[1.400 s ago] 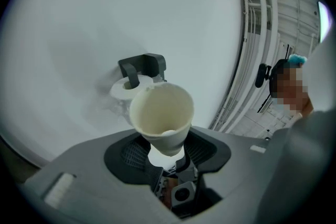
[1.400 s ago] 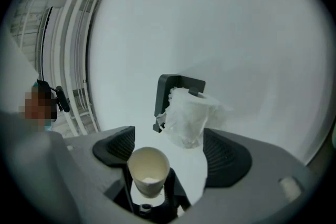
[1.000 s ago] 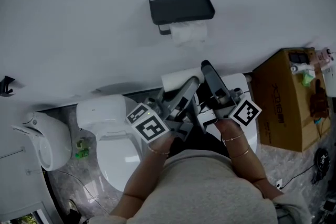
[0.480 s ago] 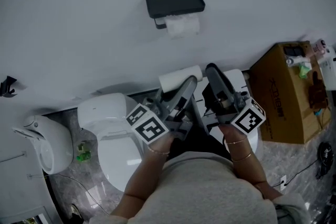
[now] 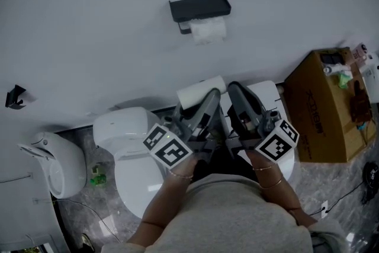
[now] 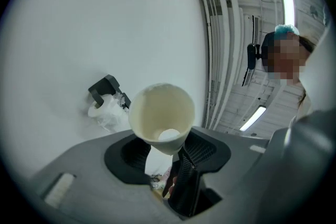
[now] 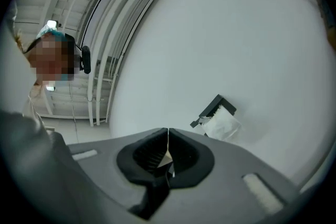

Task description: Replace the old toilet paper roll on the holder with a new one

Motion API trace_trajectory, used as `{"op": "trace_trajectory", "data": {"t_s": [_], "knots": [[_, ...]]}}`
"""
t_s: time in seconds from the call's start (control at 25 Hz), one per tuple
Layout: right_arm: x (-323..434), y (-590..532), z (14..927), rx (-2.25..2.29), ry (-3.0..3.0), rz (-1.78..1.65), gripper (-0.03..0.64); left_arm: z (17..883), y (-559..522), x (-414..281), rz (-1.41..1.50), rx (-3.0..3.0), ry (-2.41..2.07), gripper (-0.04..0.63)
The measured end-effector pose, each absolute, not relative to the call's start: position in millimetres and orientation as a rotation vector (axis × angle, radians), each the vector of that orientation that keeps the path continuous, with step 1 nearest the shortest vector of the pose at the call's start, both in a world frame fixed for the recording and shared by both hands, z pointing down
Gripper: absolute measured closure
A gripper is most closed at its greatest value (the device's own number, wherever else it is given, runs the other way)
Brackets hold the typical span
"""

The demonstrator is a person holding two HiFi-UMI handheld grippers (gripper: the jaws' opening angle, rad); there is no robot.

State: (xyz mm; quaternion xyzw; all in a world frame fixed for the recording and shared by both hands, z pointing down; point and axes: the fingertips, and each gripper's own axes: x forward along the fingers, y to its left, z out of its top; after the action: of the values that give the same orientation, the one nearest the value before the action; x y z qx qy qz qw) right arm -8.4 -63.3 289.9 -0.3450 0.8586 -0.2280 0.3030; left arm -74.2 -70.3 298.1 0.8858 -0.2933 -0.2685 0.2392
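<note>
A black holder [image 5: 199, 8] hangs on the white wall with the old, ragged roll [image 5: 208, 30] under it. Both also show in the left gripper view, holder [image 6: 106, 86] and old roll [image 6: 106, 114], and in the right gripper view, holder [image 7: 216, 106] and old roll [image 7: 223, 125]. My left gripper [image 5: 208, 95] is shut on the new white roll [image 5: 196, 90], well below the holder. That roll [image 6: 161, 113] is seen end-on, its hollow core facing me, between the left gripper's [image 6: 166, 148] pads. My right gripper [image 5: 234, 89] is shut beside it; its pads [image 7: 168, 150] meet with only a pale sliver between them.
A white toilet [image 5: 127, 148] stands below left, with a white cabinet top [image 5: 273, 96] under the right gripper. At the right is a brown cardboard box [image 5: 324, 108] with small items on it. A white fixture [image 5: 52, 163] and a black wall hook [image 5: 15, 96] are at the left.
The right gripper's jaws have closed. Both grippers have risen a little toward the wall, the left one still carrying the new roll.
</note>
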Motion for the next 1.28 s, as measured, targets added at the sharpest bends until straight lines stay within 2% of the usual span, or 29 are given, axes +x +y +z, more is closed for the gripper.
{"op": "trace_trajectory", "data": {"t_s": [0.64,1.28], "knots": [[-20.9,-35.0,290.9,-0.903,2.321,-0.578,0.612,303.2,-37.8,-86.8,-0.647,2.528,-0.894,0.387],[-24.8,-22.9,293.7,-0.914,2.362,-0.579,0.613,300.5,-31.2,-87.1,-0.696,2.489,-0.865,0.387]]}}
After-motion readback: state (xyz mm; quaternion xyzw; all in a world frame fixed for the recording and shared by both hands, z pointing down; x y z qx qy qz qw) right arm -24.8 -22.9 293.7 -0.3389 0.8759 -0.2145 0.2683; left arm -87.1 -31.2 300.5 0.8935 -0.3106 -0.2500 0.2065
